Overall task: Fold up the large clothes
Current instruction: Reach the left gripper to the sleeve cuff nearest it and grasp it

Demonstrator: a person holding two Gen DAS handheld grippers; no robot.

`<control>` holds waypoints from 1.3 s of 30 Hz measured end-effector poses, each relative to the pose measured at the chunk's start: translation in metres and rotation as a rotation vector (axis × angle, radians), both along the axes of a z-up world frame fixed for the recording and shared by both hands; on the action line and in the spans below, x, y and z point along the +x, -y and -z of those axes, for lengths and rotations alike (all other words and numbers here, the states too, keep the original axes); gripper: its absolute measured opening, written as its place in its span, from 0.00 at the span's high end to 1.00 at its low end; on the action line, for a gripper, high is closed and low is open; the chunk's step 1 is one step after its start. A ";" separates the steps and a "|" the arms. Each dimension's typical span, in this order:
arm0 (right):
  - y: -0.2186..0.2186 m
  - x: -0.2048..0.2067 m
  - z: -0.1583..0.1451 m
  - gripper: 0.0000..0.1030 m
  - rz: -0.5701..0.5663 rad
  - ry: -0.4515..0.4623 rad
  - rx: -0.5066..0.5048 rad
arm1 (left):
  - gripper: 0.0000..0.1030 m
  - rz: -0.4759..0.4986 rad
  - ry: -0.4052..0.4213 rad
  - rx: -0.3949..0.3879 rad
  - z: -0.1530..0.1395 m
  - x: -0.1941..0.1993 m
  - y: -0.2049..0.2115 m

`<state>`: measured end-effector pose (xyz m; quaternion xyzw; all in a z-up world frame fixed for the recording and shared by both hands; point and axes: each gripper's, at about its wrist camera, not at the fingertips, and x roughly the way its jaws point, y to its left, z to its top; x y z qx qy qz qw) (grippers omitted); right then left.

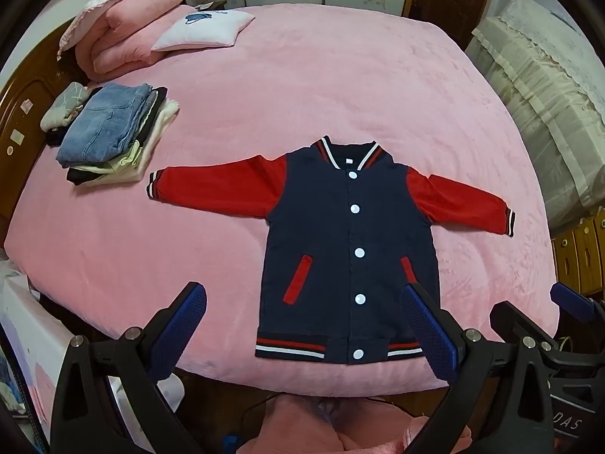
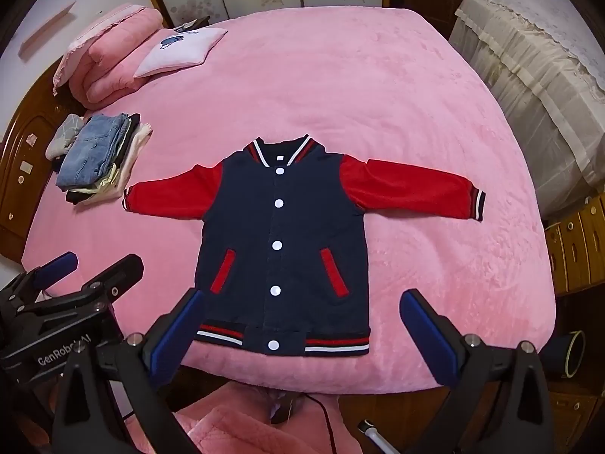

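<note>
Baseball jacket (image 1: 348, 249) spread flat on the pink bed (image 1: 340, 87), front side up, all snaps closed, hem towards the near edge of the bed. Both red sleeves (image 1: 223, 189) stretched out sideways from the navy body, not yet folded in. No fold made on this garment so far, judging from how it lies.

Left of the jacket, near the wooden headboard, a stack of folded clothes (image 1: 109, 132) with jeans on top: probably finished pieces, so part of the work seems done. Beyond the jacket, a folded pink quilt (image 1: 121, 26) and a small white pillow (image 1: 204, 30).

Left hand-held gripper (image 1: 302, 325) hanging above the near edge of the bed, close to the jacket hem, fully released, nothing between the blue pads. Right hand-held gripper (image 2: 302, 325) over the hem as well, also released and empty.

Left to do for this jacket, probably: bringing in both sleeves, folding the body, then putting it with the stack.
</note>
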<state>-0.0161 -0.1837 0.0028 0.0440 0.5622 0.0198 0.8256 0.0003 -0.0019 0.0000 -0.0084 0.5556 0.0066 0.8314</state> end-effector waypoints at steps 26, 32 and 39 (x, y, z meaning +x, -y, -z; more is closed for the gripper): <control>-0.077 0.001 0.075 0.09 -0.351 -0.048 -0.146 | 0.01 -0.331 -0.145 -0.224 0.111 -0.028 -0.109; -0.128 0.020 0.101 0.09 -0.385 -0.071 -0.177 | 0.01 -0.415 -0.250 -0.314 0.165 0.003 -0.180; -0.175 0.058 0.146 0.09 -0.294 -0.149 -0.180 | 0.02 -0.586 -0.285 -0.461 0.240 0.074 -0.273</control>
